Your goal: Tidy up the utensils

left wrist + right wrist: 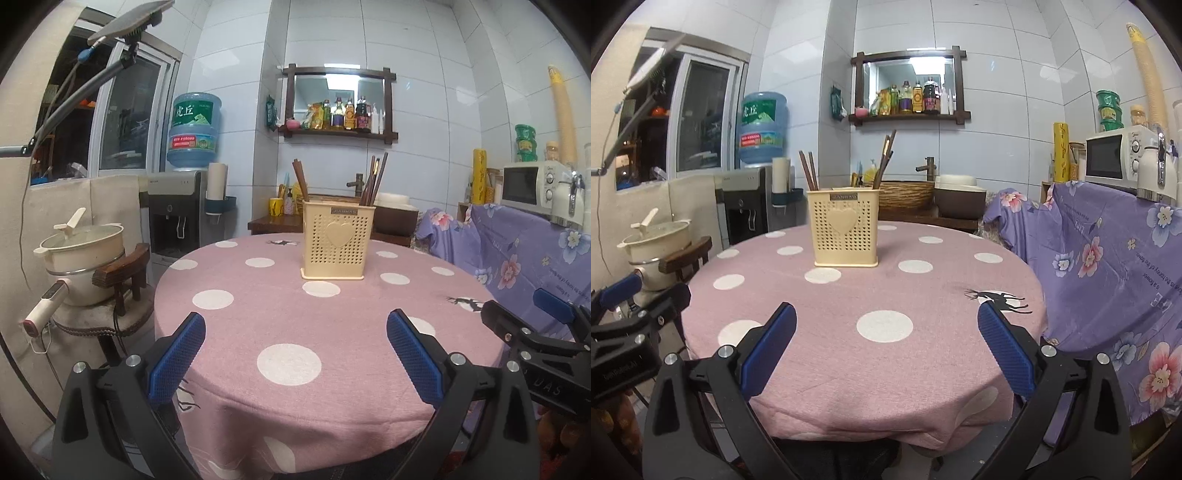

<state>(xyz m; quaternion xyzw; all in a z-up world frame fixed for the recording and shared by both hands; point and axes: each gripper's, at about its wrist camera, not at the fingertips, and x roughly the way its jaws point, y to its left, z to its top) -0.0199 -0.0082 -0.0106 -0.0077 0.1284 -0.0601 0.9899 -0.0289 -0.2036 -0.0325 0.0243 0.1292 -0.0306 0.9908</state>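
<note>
Dark wooden chopsticks (375, 181) stand upright, tips up, in the far cream perforated plastic holder (337, 240); left gripper (295, 341) and right gripper (886, 341) both gape wide, empty.

Left gripper (295, 349) and right gripper (886, 345): black plastic frames; silver screws; blue cross-hatched finger pads (770, 347).

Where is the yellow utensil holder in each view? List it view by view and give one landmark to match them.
Left wrist view: the utensil holder stands right of centre, on the far half of the table.
Right wrist view: the utensil holder stands left of centre, again on the far half of the table.
Shared landmark: the wooden shelf with bottles on the wall behind it.
</note>
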